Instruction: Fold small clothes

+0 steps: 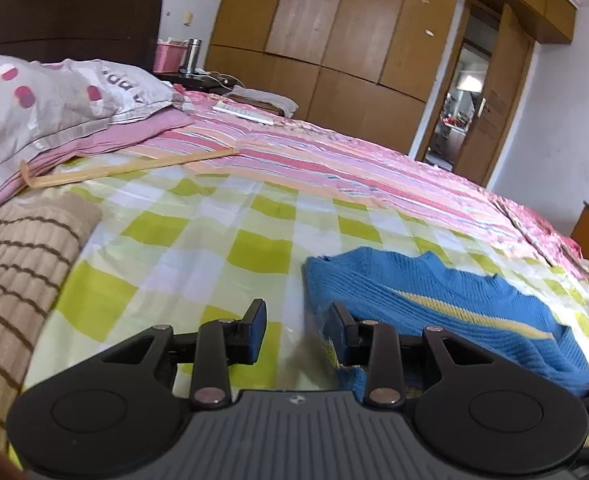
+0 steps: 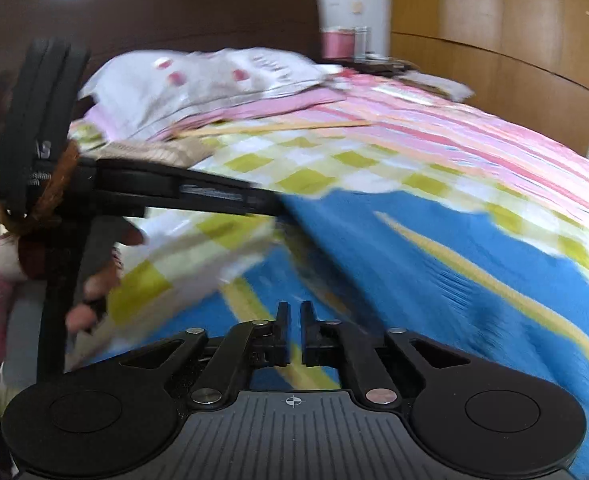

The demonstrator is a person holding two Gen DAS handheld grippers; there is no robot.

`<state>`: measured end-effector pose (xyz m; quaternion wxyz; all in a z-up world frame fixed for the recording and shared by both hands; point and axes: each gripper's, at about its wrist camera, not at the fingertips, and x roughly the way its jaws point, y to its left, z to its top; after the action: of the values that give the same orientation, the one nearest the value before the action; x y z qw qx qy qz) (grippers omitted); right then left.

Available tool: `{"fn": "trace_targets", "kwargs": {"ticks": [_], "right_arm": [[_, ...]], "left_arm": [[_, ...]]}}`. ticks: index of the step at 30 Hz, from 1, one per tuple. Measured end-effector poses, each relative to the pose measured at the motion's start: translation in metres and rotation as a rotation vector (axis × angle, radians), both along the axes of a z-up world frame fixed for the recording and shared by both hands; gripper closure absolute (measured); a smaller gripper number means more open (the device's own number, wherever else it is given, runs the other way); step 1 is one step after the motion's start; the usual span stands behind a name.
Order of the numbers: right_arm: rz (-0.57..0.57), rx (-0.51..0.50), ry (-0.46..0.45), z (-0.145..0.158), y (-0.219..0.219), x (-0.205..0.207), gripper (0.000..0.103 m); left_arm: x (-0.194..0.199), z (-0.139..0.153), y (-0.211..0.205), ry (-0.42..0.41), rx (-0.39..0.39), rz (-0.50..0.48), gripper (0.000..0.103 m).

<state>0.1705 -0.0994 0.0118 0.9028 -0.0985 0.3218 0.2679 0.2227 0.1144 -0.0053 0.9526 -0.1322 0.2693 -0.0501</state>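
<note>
Clenched almost tight at the right gripper [image 2: 296, 332], with nothing seen between the fingers [image 2: 282, 332]. Hovered over a blue sweater [image 2: 434, 264] with a yellow stripe. Released at the left gripper [image 1: 298, 332], jaws apart over the checked sheet [image 1: 198, 248], its right-side finger [image 1: 342, 332] at the sweater's edge. Gripped from below by a hand [image 2: 94, 280]. Lay spread flat near the bed's near edge, that sweater. Beyond it, at the left edge, a beige striped garment [image 1: 18, 264]. Farther up, toward the headboard, a long wooden stick [image 1: 126, 170] beside a spotted pillow [image 1: 46, 100]. Past the far edge, a wooden wardrobe [image 1: 334, 20].
</note>
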Motion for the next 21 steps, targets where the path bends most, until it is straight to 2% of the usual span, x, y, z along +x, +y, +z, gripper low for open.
{"fn": "trace_targets", "kwargs": {"ticks": [3, 7, 9, 11, 14, 19, 21], "right_arm": [[-0.151, 0.047, 0.020, 0.015, -0.047, -0.011, 0.093], [-0.453, 0.117, 0.016, 0.027, -0.121, -0.018, 0.085], [-0.558, 0.141, 0.039, 0.024, -0.148, -0.017, 0.083], [-0.634, 0.183, 0.068, 0.019, -0.168, -0.014, 0.081], [-0.677, 0.254, 0.117, 0.009, -0.183, -0.010, 0.071], [-0.640, 0.331, 0.194, -0.007, -0.183, 0.002, 0.069], [-0.618, 0.346, 0.209, -0.010, -0.181, 0.000, 0.069]], "left_arm": [[-0.003, 0.002, 0.008, -0.005, -0.029, 0.032, 0.063], [-0.009, 0.011, 0.008, -0.047, -0.084, 0.059, 0.063], [-0.011, 0.013, -0.003, -0.065, -0.054, 0.043, 0.063], [-0.010, 0.012, -0.022, -0.072, 0.031, 0.028, 0.063], [-0.007, 0.004, -0.048, -0.058, 0.122, -0.015, 0.063], [-0.007, -0.005, -0.078, -0.052, 0.220, -0.073, 0.062], [-0.008, -0.005, -0.081, -0.055, 0.230, -0.078, 0.061]]}}
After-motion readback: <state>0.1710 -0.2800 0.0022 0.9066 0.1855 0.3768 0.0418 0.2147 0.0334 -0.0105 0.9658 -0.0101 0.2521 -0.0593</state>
